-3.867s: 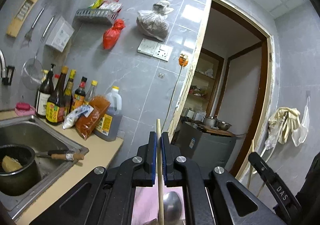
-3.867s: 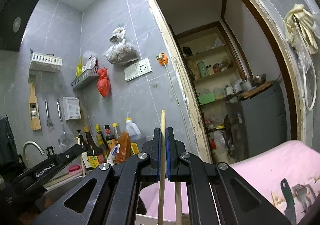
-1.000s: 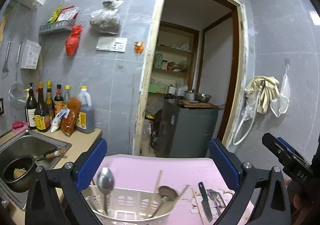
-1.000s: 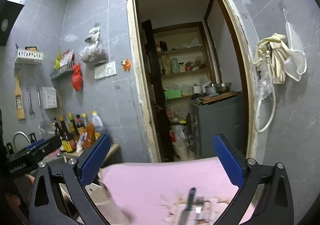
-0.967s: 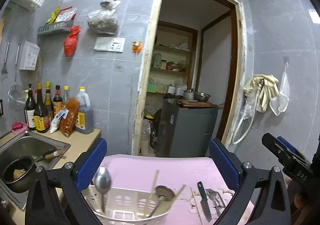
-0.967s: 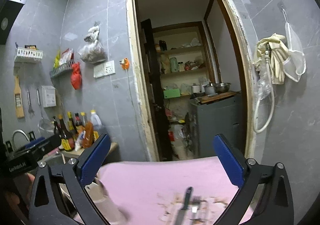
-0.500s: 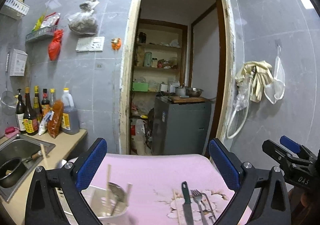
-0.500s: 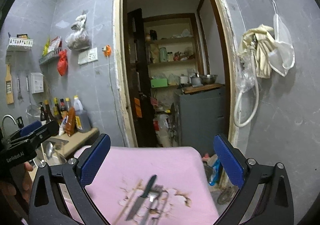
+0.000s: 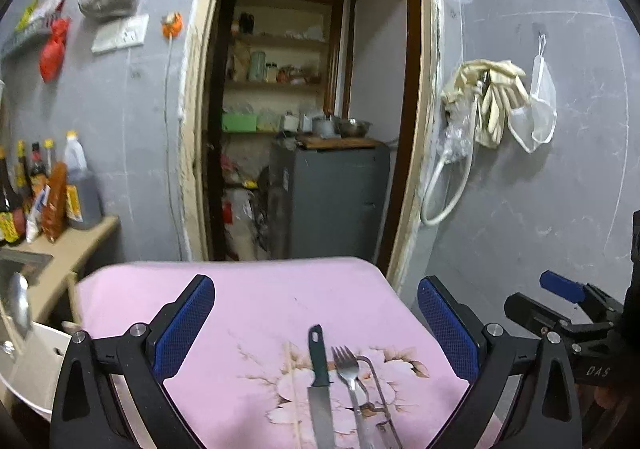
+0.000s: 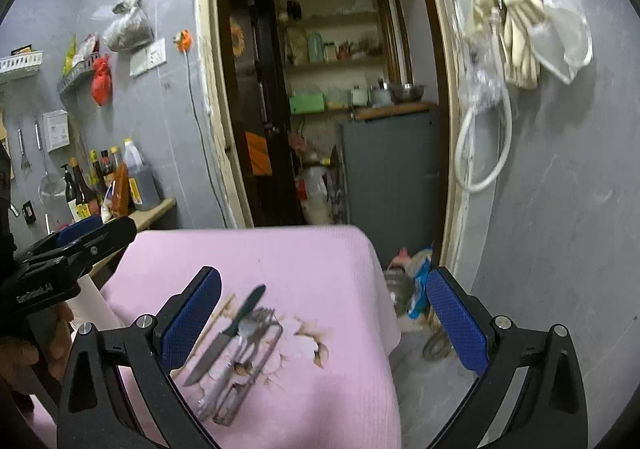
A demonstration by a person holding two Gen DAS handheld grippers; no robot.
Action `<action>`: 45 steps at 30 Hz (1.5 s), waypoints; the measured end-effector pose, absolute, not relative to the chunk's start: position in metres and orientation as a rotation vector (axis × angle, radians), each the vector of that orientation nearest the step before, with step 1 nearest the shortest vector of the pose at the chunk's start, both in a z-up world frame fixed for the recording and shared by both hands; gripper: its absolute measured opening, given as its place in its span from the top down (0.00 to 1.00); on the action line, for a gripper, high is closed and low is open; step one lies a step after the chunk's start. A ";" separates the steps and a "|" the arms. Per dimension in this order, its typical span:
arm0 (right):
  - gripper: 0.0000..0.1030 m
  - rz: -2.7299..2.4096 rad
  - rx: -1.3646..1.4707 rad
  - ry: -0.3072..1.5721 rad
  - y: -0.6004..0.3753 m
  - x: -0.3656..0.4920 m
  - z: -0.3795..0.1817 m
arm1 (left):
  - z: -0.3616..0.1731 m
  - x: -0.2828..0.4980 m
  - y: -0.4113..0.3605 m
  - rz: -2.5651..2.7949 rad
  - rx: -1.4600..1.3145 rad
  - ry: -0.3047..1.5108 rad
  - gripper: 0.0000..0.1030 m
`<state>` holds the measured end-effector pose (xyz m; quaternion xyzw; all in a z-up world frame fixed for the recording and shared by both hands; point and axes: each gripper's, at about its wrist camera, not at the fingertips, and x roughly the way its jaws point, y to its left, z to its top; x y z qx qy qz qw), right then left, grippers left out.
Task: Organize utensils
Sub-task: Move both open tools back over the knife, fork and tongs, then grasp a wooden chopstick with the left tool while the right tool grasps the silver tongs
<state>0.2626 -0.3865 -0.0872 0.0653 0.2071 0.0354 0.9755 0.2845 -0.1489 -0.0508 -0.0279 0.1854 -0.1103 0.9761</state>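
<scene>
A: Since the previous view, the white basket (image 9: 28, 365) has slid to the left edge.
B: Both grippers, left (image 9: 316, 323) and right (image 10: 324, 319), gape empty above the knife (image 9: 319, 381) and fork (image 9: 349, 373) lying on the pink cloth (image 9: 260, 297).

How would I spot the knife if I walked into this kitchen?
Find the table with the pink cloth in front of the doorway. On its flower print lie a few utensils side by side; the knife is leftmost, beside the fork. It alone has a dark green handle and a flat blade.
</scene>
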 end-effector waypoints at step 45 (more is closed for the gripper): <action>0.45 0.133 -0.054 0.995 -0.277 0.376 -0.225 | -0.185 0.408 -0.144 -0.238 -0.064 0.986 0.82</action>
